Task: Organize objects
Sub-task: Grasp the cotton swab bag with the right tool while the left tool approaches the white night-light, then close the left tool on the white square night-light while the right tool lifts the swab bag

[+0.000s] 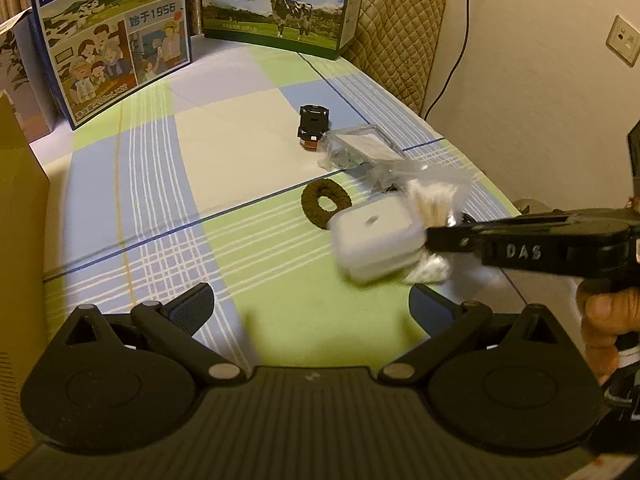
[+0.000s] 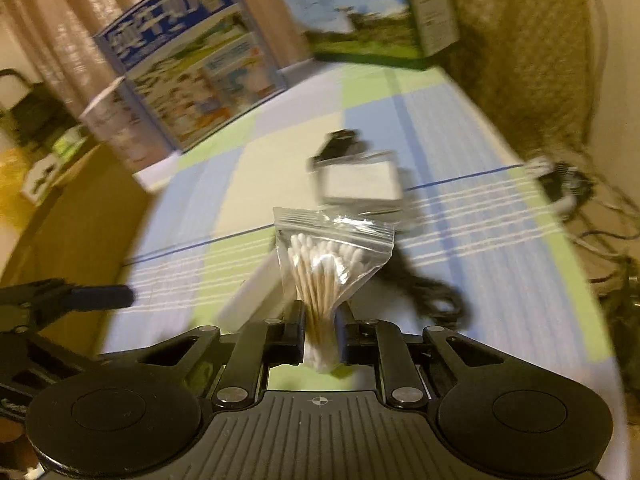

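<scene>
In the right wrist view my right gripper (image 2: 320, 316) is shut on a small clear zip bag of cotton swabs (image 2: 328, 260), which stands up between its fingers. From the left wrist view the same gripper (image 1: 436, 238) reaches in from the right with the swab bag (image 1: 434, 200), just beside a white rounded box (image 1: 376, 236). My left gripper (image 1: 312, 304) is open over the checked tablecloth (image 1: 224, 152), short of the white box, with nothing between its fingers. A brown fuzzy ring (image 1: 326, 202), a clear plastic case (image 1: 362, 148) and a small black object (image 1: 313, 122) lie farther back.
Two printed milk cartons (image 1: 116, 36) (image 1: 280, 4) stand at the table's far edge. A brown cardboard box (image 1: 20, 208) rises at the left. A quilted chair back (image 1: 400, 28) stands at the right, with wall sockets (image 1: 622, 40) and a cable behind it.
</scene>
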